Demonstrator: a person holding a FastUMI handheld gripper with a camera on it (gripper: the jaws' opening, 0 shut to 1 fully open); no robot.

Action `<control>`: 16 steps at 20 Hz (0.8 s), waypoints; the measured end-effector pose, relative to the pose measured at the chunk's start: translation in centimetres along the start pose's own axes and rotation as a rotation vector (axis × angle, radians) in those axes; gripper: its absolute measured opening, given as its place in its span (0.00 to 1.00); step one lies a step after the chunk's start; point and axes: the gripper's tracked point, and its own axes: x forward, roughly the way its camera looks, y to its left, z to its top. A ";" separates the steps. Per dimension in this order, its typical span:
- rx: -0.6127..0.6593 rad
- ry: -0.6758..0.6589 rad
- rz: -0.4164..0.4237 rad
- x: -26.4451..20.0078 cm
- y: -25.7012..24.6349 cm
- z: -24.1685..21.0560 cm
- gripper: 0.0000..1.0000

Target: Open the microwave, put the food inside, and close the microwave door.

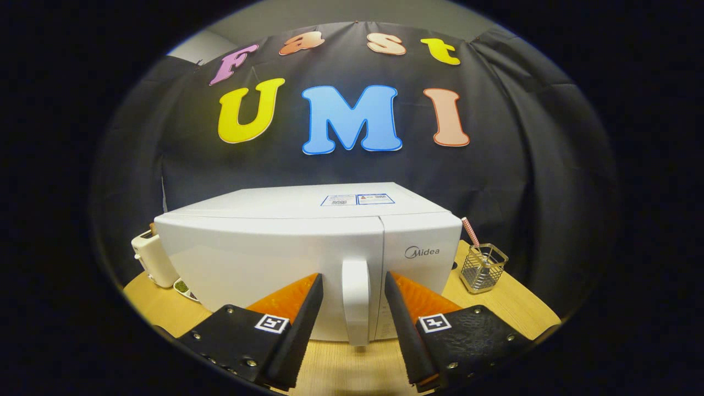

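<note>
A white microwave (275,242) stands on the wooden table (511,308) with its door shut. Its upright white handle (356,300) sits at the door's right end, beside the control panel. My gripper (355,280) is open, with one finger on each side of the handle; a small gap shows on both sides, so neither finger presses it. Just past the microwave's left corner lies the edge of a plate (184,290) with something green on it; the rest is hidden behind the microwave.
A white toaster (153,258) stands left of the microwave, at the table's edge. A wire mesh holder (483,268) with a pink striped straw stands to the right. Black cloth hangs close behind the table.
</note>
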 end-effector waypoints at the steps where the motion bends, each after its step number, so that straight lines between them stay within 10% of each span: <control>1: -0.013 0.008 -0.010 0.3 -0.1 -0.6 0.65; 7: 0.081 0.071 0.027 0.1 0.3 -1.2 0.15; 16: 0.079 0.089 0.000 -1.6 0.5 -1.5 0.11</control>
